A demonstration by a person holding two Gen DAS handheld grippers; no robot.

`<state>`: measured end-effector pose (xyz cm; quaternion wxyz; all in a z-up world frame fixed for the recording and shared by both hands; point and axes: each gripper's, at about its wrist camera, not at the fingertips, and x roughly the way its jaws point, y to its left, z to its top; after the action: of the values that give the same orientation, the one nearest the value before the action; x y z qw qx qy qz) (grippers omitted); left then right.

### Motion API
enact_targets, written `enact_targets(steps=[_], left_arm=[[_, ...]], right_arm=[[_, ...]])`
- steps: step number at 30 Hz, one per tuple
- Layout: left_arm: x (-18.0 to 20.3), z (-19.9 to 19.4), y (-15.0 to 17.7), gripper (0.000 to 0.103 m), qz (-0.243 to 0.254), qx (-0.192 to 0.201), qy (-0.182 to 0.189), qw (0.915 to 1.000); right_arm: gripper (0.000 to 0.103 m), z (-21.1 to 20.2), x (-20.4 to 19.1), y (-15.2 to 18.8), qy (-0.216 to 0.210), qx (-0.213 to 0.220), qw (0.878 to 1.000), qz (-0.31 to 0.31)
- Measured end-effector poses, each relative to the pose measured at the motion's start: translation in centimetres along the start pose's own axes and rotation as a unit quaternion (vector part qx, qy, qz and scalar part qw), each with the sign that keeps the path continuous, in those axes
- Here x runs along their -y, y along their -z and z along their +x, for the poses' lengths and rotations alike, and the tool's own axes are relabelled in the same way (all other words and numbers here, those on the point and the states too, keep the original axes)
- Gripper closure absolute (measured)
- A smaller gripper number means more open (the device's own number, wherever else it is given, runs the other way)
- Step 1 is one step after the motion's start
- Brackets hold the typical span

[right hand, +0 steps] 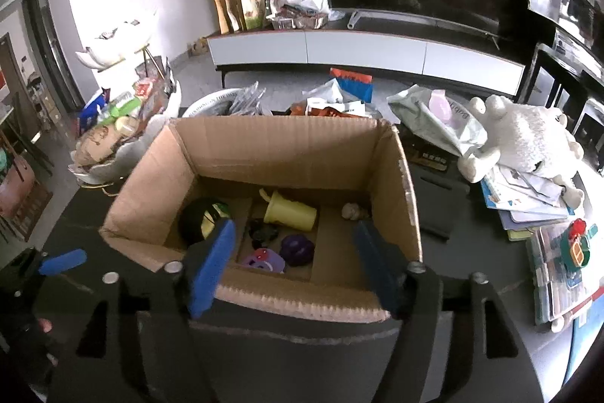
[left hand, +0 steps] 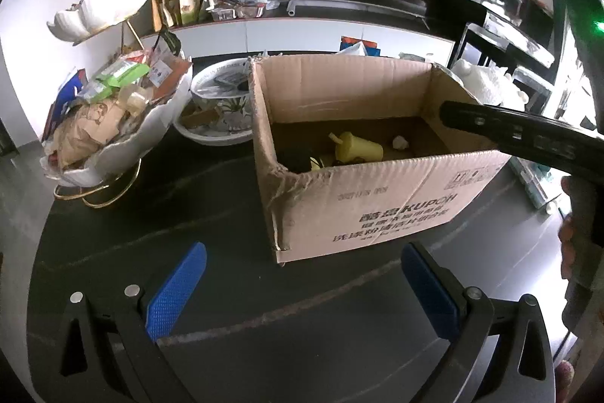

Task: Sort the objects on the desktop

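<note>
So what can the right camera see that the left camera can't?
Only the right wrist view shows the white plush toy, the stack of books under it, and the purple ball in the box. Only the left wrist view shows the patterned bowl clearly. Both show the cardboard box, the yellow cup inside it, and the two open grippers, left gripper and right gripper.

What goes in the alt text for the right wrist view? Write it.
An open cardboard box sits on a dark table, holding a yellow cup lying on its side, a purple ball and other small items. The right tool hovers open and empty over its near edge; a white plush toy rests on books at right.
</note>
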<state>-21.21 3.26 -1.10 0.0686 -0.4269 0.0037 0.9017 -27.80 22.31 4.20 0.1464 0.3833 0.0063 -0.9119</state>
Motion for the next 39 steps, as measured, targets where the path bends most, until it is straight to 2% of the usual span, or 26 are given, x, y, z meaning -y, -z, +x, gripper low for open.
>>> enact_targets(steps=[1,6,8,11,19,23,31,39], left_arm=[[0.0,-0.1,0.1,0.001,-0.001,0.000,0.000,1.0000],[-0.1,-0.3,0.4,0.001,-0.006,-0.002,-0.005,1.0000],[-0.2,-0.5,0.6,0.001,-0.009,-0.001,-0.005,0.9999],[-0.3,-0.8,0.9,0.001,-0.014,0.001,-0.004,0.9999],[-0.2,-2.6,1.6,0.001,-0.012,0.015,-0.005,0.9998],[-0.2,-3.4,2.0,0.001,-0.009,0.020,-0.013,0.9997],[-0.6,-4.1,3.4,0.001,-0.026,0.025,-0.002,0.9994],[-0.3,-3.4,5.0,0.001,-0.011,0.012,-0.014,0.9998]], right_arm=[[0.025,-0.4,0.0,0.1,-0.003,0.002,1.000,0.001],[0.013,-3.0,-0.1,1.2,-0.010,0.024,1.000,0.004],[0.001,-3.9,-0.2,1.7,-0.006,0.037,0.999,0.003],[0.001,-5.0,-0.2,2.5,0.000,0.049,0.999,0.002],[0.001,-6.6,-0.1,4.4,0.002,0.050,0.999,0.015],[0.001,-7.0,-0.3,5.5,0.004,0.046,0.999,0.016],[0.001,-7.3,-0.4,7.9,0.003,0.031,0.999,0.028],[0.001,-8.2,0.2,9.5,0.014,0.037,0.998,0.051]])
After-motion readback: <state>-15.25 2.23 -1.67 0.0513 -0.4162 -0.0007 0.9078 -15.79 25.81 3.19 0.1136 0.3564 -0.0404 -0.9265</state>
